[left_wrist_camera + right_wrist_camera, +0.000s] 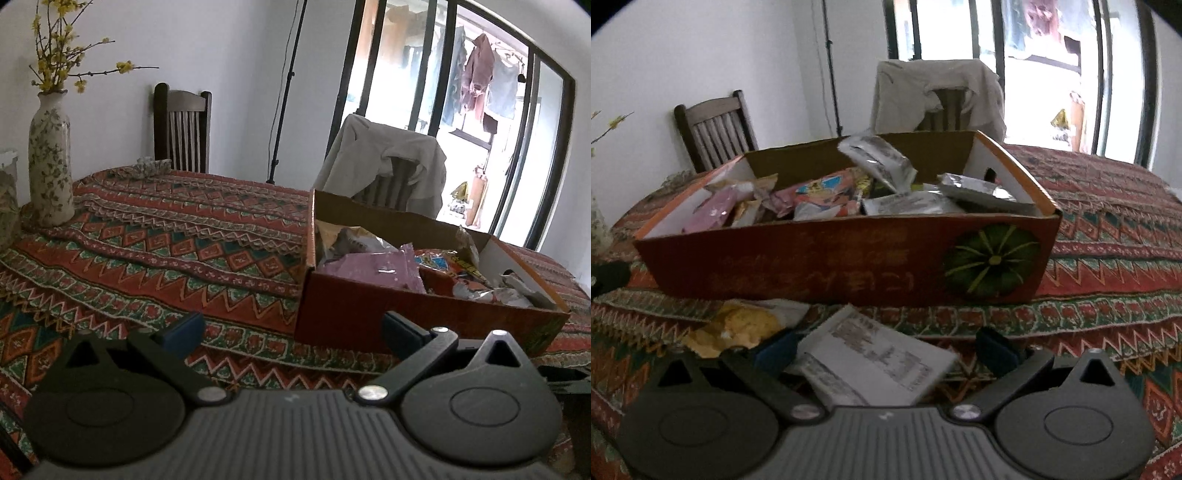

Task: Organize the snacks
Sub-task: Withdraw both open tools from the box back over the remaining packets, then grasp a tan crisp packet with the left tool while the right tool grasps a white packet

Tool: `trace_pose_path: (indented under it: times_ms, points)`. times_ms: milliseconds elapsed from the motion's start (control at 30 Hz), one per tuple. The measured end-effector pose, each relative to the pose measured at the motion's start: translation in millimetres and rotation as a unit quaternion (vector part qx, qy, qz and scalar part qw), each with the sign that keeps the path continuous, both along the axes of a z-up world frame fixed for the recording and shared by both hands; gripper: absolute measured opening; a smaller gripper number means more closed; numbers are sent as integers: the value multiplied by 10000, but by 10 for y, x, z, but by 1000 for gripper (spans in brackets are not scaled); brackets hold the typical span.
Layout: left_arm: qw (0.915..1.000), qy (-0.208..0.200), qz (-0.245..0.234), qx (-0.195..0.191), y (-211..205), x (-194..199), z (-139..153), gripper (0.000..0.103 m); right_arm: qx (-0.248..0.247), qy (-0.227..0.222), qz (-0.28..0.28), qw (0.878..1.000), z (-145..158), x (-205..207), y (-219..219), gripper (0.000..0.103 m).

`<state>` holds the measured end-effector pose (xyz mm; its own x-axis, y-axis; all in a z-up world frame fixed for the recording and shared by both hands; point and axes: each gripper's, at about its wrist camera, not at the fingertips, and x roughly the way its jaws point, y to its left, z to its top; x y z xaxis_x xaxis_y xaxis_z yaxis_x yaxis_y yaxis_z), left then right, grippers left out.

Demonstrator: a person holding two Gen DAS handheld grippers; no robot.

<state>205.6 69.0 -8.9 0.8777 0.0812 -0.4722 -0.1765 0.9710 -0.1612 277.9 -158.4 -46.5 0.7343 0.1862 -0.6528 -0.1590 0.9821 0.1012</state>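
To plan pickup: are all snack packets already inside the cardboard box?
No, a white packet and a yellow one lie on the tablecloth before the box.

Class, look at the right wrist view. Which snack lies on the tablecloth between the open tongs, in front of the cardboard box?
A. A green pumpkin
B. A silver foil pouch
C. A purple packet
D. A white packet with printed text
D: a white packet with printed text lies on the tablecloth between the fingers of the open right tongs, in front of the cardboard box; the purple and silver packets sit inside the box.

Matt cardboard box [820, 258], glossy foil packets [879, 155], woven cloth [166, 236], glazed vase [50, 162]
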Motion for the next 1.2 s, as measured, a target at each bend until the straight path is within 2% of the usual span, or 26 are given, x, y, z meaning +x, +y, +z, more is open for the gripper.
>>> trace_pose_path:
  times_ms: [33,100,200,233,300,533,800,1033,1200]
  points:
    - [10000,-5,28,-6,8,2,-3,103,16,-6,78,10000,1,-8,11,101]
    - [10000,2,68,-41,25,12,-10,103,83,-85,152,9998,11,-43,11,88]
    - [9999,43,106,-41,38,35,-27,103,214,-205,201,9994,28,-86,-19,57]
    - [9999,54,121,-28,40,43,-31,103,318,-227,274,9989,43,-96,-36,42]
    - [9999,73,134,-15,42,55,-41,103,454,-264,378,9979,61,-128,-50,37]
    - [9997,114,197,6,53,83,-66,103,194,-845,526,9948,204,-315,-23,35]
    - [9995,257,180,104,5,133,-95,103,-205,-1287,373,9908,306,-545,-286,35]
    - [9988,370,-157,281,-248,135,17,103,36,-1382,-13,9904,282,-532,-637,35]
    - [9977,500,-343,318,-539,172,116,103,295,-1325,-139,9906,226,-487,-715,35]
